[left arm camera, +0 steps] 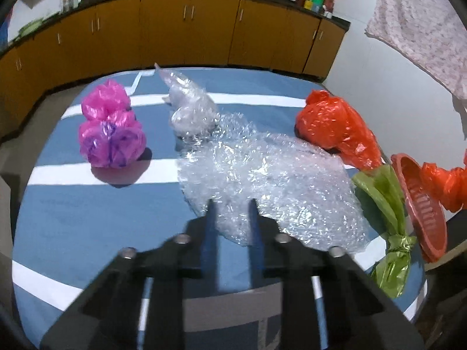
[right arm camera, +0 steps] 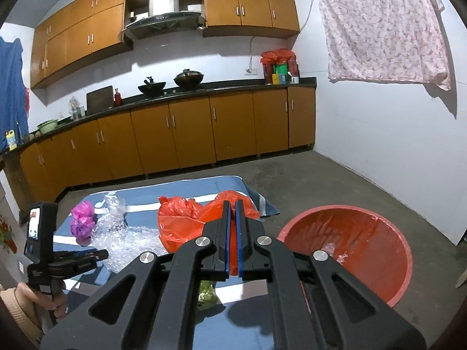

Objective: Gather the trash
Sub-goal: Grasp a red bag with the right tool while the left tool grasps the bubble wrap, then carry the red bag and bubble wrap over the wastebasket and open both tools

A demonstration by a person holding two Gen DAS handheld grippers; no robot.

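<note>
- Trash sits scattered on the blue-and-white striped cloth (left arm camera: 87, 221) over the table: bubble wrap (left arm camera: 262, 180) sprawls across the middle, seen from the left wrist.
- At 10 o'clock from the wrap, a pink-and-purple bag bundle (left arm camera: 112, 134) stands apart on the cloth.
- At 12 o'clock, a knotted clear bag (left arm camera: 189, 108) touches the wrap's far edge.
- At 2 o'clock lies an orange bag (left arm camera: 335, 125); at 4 o'clock a green bag (left arm camera: 388, 210), tied near its low end, hangs at the cloth's edge.
- Left gripper (left arm camera: 233, 207) hovers over the wrap's near edge, fingers parted, nothing between them.
- Right gripper (right arm camera: 232, 213) has its blue-edged fingers clamped on an orange bag (right arm camera: 181, 221), lifted clear of the cloth.
- Red basin (right arm camera: 350, 245) waits at 3 o'clock of that gripper, on the concrete floor beside the table.
- Beyond, orange-brown cabinets (right arm camera: 189, 134) run under a dark counter, and a floral sheet (right arm camera: 385, 26) hangs at 1 o'clock.
</note>
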